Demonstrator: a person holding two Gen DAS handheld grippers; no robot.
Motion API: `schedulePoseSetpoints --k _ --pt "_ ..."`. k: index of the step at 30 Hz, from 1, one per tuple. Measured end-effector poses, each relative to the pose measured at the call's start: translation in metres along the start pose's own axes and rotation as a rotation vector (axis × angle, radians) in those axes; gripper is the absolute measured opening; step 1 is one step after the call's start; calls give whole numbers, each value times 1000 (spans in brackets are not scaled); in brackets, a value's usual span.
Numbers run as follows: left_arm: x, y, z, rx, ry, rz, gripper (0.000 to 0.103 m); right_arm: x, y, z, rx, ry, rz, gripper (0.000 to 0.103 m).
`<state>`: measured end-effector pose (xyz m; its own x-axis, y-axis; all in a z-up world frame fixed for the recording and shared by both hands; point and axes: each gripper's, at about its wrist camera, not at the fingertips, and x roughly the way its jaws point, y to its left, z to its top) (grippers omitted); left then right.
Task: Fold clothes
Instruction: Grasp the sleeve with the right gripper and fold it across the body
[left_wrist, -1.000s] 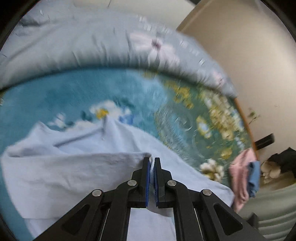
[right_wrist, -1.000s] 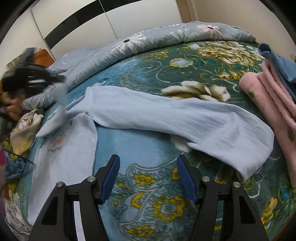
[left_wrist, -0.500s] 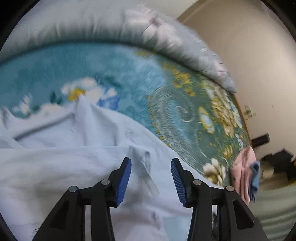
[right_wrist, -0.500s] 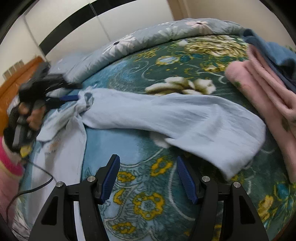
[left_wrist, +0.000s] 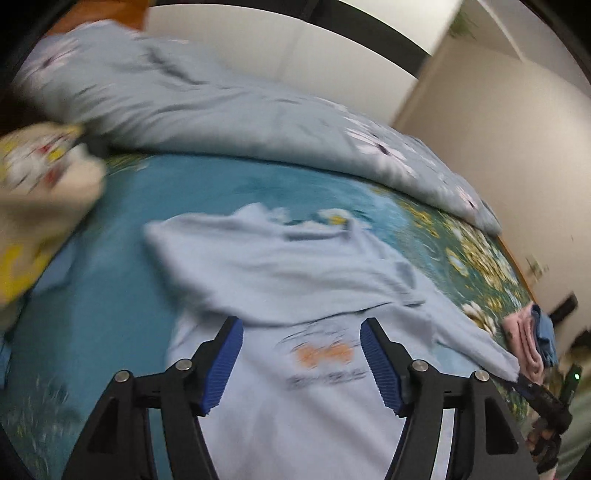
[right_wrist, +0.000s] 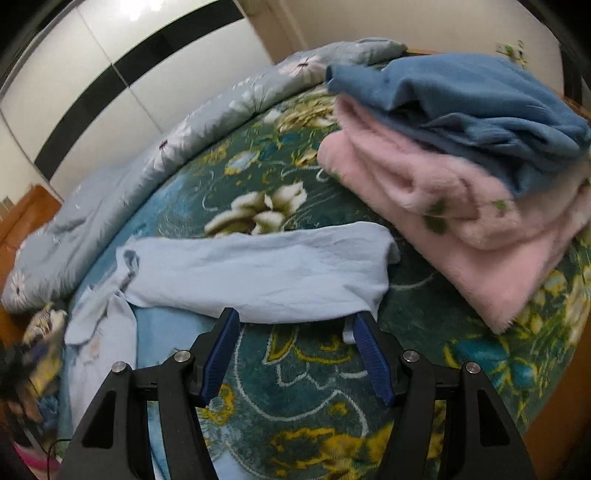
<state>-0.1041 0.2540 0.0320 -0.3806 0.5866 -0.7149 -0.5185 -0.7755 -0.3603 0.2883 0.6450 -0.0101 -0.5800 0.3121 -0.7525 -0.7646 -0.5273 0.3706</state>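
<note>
Thin cotton long-sleeve shirt (left_wrist: 325, 413), limp, light; I'd pinch sleeve cuff (right_wrist: 373, 258). Left gripper (left_wrist: 301, 363) opening, empty; right gripper (right_wrist: 295, 354) agape, prob. empty.

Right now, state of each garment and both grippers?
light blue shirt: spread on the bed, one sleeve laid across, partly folded
pink garment: folded, stacked
blue garment: folded, on top of the pink one
left gripper: jaws opening, over the shirt's print, gripping nothing
right gripper: open, at the sleeve's edge, gripping nothing
</note>
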Motion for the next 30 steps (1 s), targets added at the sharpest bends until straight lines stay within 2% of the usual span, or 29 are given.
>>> schedulePoseSetpoints --k 4,8,11,12,13,14,15,17,20,23,26,28,30 --pt "-14 42 -22 -116 -51 42 70 0 -11 -4 82 20 12 65" --pt "-5 57 -36 -193 -18 8 70 5 -24 -7 230 34 96 65" --pt "-1 59 -42 -201 -8 -5 70 4 -27 -7 318 -21 128 63" --pt "-1 59 -43 -203 -8 -10 70 3 -29 -7 350 -54 110 52" --pt "0 59 -43 -204 -7 -13 70 2 -32 -7 380 -74 93 35" --pt "1 60 -44 -206 -5 -15 70 2 -34 -8 412 -89 73 23" --pt "0 61 -44 -204 -8 -13 70 2 -36 -7 433 -99 47 6" --pt "0 62 -43 -200 -16 -6 70 1 -34 -3 435 -123 18 5" --pt "2 68 -40 -198 -22 8 70 -8 -13 14 369 -178 -20 3" --pt "5 76 -35 -196 -43 32 70 -22 28 45 237 -245 -29 3" --pt "11 85 -35 -222 -49 47 70 -32 87 76 48 -301 -19 3" --pt "13 90 -36 -237 -39 39 70 -30 142 92 -106 -328 -4 3" --pt "9 92 -38 -238 -46 43 70 -21 185 96 -204 -331 39 3"
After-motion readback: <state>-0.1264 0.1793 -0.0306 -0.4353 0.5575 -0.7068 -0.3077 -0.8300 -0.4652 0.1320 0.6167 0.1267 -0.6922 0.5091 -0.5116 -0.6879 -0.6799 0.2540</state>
